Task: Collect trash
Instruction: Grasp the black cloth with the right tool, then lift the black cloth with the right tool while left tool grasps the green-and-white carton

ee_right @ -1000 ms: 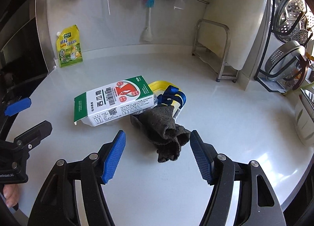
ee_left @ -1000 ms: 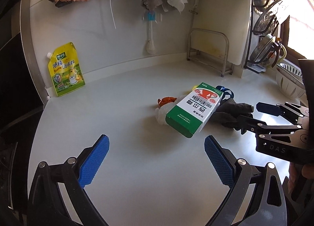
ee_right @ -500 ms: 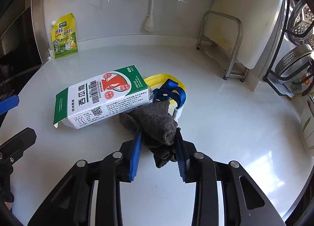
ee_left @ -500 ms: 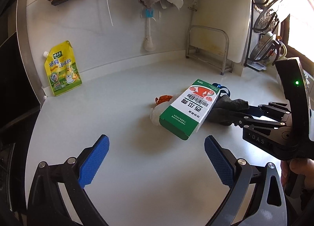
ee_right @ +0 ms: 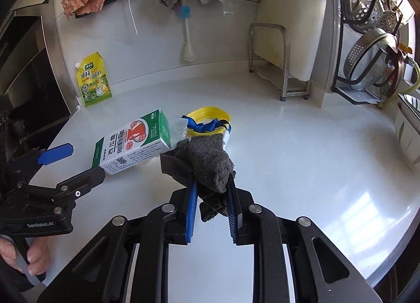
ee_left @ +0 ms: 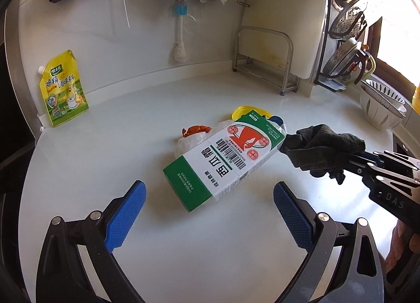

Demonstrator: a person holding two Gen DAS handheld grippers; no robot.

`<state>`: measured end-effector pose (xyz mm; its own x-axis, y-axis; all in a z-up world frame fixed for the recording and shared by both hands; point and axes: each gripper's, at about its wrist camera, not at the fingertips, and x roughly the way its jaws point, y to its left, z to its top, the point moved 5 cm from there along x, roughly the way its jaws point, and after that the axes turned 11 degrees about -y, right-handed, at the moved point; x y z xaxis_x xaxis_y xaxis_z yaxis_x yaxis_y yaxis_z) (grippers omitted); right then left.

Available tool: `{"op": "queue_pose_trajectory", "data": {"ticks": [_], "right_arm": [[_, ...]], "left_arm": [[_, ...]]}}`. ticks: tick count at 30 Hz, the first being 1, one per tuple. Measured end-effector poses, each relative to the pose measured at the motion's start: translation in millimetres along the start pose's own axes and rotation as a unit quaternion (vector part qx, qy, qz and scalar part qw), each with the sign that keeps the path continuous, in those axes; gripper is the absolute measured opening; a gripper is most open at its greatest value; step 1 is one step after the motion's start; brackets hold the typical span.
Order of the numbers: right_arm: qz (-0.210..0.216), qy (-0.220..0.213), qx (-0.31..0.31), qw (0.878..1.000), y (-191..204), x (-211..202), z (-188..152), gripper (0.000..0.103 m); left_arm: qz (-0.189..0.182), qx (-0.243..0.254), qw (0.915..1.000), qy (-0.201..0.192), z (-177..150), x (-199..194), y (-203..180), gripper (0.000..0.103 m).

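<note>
My right gripper is shut on a dark grey rag and holds it above the white counter; it shows at the right of the left wrist view. A green and white carton lies on its side mid-counter, also in the right wrist view. Behind it lie clear crumpled plastic, an orange scrap, a yellow lid and a blue ribbon. My left gripper is open and empty, just in front of the carton.
A yellow seasoning pouch leans on the back wall at left. A metal rack and cutting board stand at back right. Strainers and a white bowl sit at far right. Cloths hang above.
My right gripper has closed on the grey rag and lifted it off the counter. The left gripper has moved a little closer to the carton and stays open.
</note>
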<state>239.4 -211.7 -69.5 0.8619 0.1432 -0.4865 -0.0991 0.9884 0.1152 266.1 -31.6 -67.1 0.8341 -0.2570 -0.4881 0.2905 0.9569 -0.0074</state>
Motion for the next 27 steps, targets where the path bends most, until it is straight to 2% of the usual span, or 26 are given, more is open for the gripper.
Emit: {"op": "queue_pose_trajectory", "data": {"ticks": [8, 14, 18, 23, 27], "right_arm": [[0.005, -0.011, 0.050, 0.999, -25.5, -27.3, -7.5, 0.020], [0.019, -0.013, 0.072, 0.997, -30.5, -39.9, -14.9, 0.020], [0.027, -0.016, 0.078, 0.996, -29.4, -48.9, -20.4, 0.020], [0.033, -0.019, 0.090, 0.995, -31.7, -58.9, -25.0, 0.020], [0.034, -0.023, 0.097, 0.994, -35.8, -68.3, -26.6, 0.020]], "left_arm": [[0.007, 0.007, 0.9999, 0.005, -6.9, -3.0, 1.9, 0.096], [0.005, 0.018, 0.9997, 0.015, -14.1, -5.2, 1.5, 0.096], [-0.014, 0.008, 0.9998, 0.014, -15.9, -12.9, -3.2, 0.096], [-0.031, 0.028, 0.9990, 0.015, -19.5, -15.7, -17.0, 0.096], [-0.060, 0.038, 0.9971, 0.027, -22.7, -12.5, -24.3, 0.096]]}}
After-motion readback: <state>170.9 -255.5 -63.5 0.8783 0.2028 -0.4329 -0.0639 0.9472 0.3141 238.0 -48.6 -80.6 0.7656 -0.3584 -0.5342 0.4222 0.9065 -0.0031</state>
